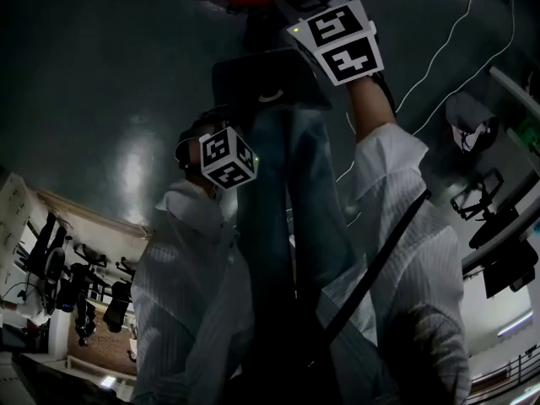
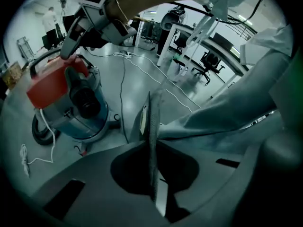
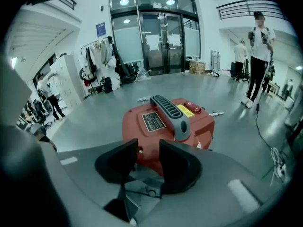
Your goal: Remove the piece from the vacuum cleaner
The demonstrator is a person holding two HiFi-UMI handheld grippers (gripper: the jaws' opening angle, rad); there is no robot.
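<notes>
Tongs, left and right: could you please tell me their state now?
Left tongs: closed, empty.
Right tongs: open, nothing held, at the red vacuum cleaner.

vacuum cleaner [image 3: 199, 129]: on floor [image 3: 94, 112] | handle [image 3: 171, 113]: on its top | right tool [image 3: 147, 146]: above top | left tool [image 2: 152, 104]: apart

Glossy grey floor [image 3: 94, 108]; glass entrance doors [image 3: 156, 37]; white desks [image 2: 166, 44], office chairs [image 2: 208, 63]; ceiling lights [image 3: 124, 2].
</notes>
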